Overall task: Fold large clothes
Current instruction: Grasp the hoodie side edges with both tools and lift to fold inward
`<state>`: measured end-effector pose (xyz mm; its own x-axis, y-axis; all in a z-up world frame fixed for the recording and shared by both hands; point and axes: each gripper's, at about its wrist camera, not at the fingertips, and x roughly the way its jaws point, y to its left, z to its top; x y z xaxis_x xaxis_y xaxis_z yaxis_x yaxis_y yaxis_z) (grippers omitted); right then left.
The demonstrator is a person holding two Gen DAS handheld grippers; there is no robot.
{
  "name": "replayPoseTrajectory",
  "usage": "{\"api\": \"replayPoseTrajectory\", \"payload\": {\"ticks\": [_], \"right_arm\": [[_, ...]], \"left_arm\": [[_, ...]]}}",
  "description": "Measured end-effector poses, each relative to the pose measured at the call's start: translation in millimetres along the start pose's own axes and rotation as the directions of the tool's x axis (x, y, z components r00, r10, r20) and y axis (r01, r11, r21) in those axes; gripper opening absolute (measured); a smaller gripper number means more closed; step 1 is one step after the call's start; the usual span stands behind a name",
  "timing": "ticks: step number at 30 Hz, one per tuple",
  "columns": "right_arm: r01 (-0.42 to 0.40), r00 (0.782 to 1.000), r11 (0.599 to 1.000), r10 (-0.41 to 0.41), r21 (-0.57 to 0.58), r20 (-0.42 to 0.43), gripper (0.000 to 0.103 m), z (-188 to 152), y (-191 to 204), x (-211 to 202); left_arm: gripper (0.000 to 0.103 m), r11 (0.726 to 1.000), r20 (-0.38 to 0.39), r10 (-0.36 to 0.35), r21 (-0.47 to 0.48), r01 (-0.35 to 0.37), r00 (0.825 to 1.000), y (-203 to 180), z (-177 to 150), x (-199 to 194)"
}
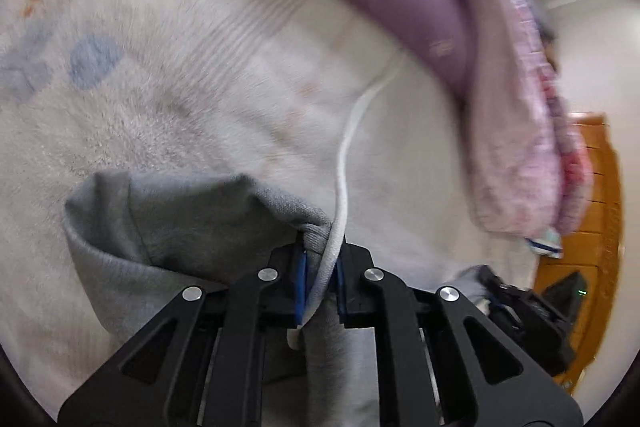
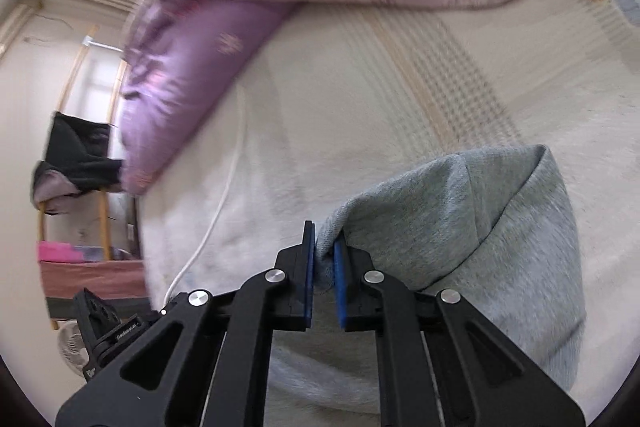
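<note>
We grip grey garment [image 1: 188, 223] on bed [image 1: 200, 107]: left tongs [image 1: 320, 279] clamped on edge plus white drawstring [image 1: 344, 163]; right tongs [image 2: 324, 275] pinched on other corner. Cloth hangs toward 6 o'clock. Step, we judge: lifting corners. Next: carry both toward 12 o'clock evenly, cloth taut.

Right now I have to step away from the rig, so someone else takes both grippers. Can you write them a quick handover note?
Left gripper: shut on the grey garment, with a white cord caught between the fingers.
Right gripper: shut on another edge of the same garment.
The garment hangs between both grippers over the cream blanket; purple pillow behind.
Done: both grips taken.
Left: the fold itself; probably free the cord first.
</note>
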<state>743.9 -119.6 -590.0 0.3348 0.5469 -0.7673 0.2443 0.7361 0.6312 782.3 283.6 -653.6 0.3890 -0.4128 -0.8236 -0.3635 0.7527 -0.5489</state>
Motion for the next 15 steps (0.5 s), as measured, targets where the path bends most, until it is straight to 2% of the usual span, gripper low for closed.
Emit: {"api": "replayPoseTrajectory", "payload": {"ticks": [4,6,10,15], "right_arm": [[-0.072,0.997,0.997,0.072,-0.008,0.012,0.008,-19.6,1.6,-42.9],[-0.09,0.996,0.996,0.09,-0.026,0.011,0.008,-38.2,3.3,-64.5],[-0.102,0.995,0.994,0.102,-0.028,-0.004,0.008,-94.8,-8.1,-108.9],[0.002,0.998,0.999,-0.005,-0.05,-0.061,0.007,-177.5,-28.6,-141.4]], "left_arm": [[0.01,0.996,0.052,-0.084,0.015,0.083,0.995,-11.3,-35.4,-55.5],[0.01,0.994,0.065,-0.11,0.011,0.11,0.992,-15.7,-65.2,-77.1],[0.01,0.998,0.058,-0.067,0.026,0.065,0.996,-6.2,-132.2,-113.8],[0.01,1.0,-0.028,0.013,-0.002,-0.013,1.0,23.5,-214.3,-125.1]]}}
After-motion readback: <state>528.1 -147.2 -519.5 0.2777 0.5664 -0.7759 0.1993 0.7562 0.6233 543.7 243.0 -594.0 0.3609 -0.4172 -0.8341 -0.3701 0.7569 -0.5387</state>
